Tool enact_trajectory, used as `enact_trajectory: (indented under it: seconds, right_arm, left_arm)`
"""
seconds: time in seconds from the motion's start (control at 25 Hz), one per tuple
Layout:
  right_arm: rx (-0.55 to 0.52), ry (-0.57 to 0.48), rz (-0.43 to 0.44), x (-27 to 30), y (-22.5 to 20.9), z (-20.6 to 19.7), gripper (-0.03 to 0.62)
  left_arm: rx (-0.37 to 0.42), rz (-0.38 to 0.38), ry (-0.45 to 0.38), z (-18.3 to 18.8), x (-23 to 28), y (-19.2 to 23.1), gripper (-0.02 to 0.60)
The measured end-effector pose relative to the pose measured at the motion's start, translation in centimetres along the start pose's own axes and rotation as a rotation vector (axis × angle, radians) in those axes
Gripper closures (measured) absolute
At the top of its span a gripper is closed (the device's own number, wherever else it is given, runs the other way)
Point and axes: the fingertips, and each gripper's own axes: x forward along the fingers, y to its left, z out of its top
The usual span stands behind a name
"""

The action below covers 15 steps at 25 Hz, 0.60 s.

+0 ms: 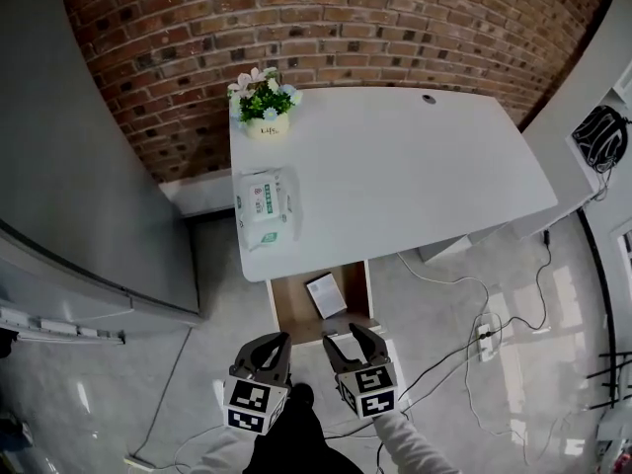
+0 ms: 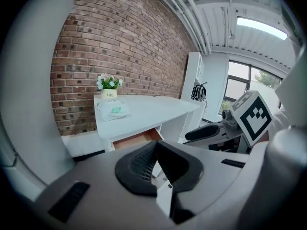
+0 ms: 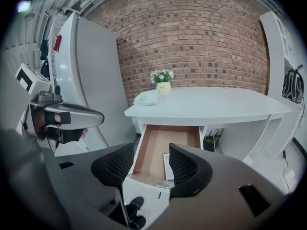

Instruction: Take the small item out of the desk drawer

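Left gripper [image 1: 267,346] first: its fingers are pressed together at the tips with nothing between them, and it hangs short of the table's near edge. Along the table's [image 1: 415,166] left edge sit a pack of wipes [image 1: 264,205] and, at the far left corner, a little flower pot [image 1: 265,107], neither of them our business.

Now the drawer [image 1: 286,309], and it's pulled well out under the near edge! Inside, one thing only as far as I can see: a small flat white item [image 1: 325,295] lying on the drawer floor, over toward the right wall. The rest of the wooden floor looks bare.

My read is that it's thin and very light, a card or a slim packet (too small here to tell which), probably bendy and not fragile. Flat on the wood, it offers nothing to pinch from above. The best bet is an edge, likely the near one, with one finger slid underneath. It could skate away when nudged.

Right gripper [image 1: 348,337]: fingers spread apart and empty, lined up on the drawer mouth, the item framed between them but well apart.
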Motion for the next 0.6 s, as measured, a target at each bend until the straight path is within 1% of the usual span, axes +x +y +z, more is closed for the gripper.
enact_trajectory:
  seconds: [0.12,0.28,0.4,0.6]
  right_arm:
    - [-0.02,0.032,-0.005,2.7,-0.8,-0.5,0.341]
    - [-0.02,0.08,-0.013,6.1,-1.9,-1.6,0.321]
    - [-0.017,0.119,-0.022,8.6,-2.7,-2.5,0.314]
    - [-0.049,0.171,-0.023,12.3,-4.0,-4.2,0.295]
  left_arm:
    - [0.001,-0.013,0.017,-1.1,2.3,1.3,0.561]
    - [-0.033,-0.025,0.043,-2.3,4.9,2.2,0.561]
    - [-0.042,-0.032,0.063,-3.1,6.4,2.6,0.561]
    - [-0.061,-0.038,0.081,-4.6,8.6,3.8,0.563]
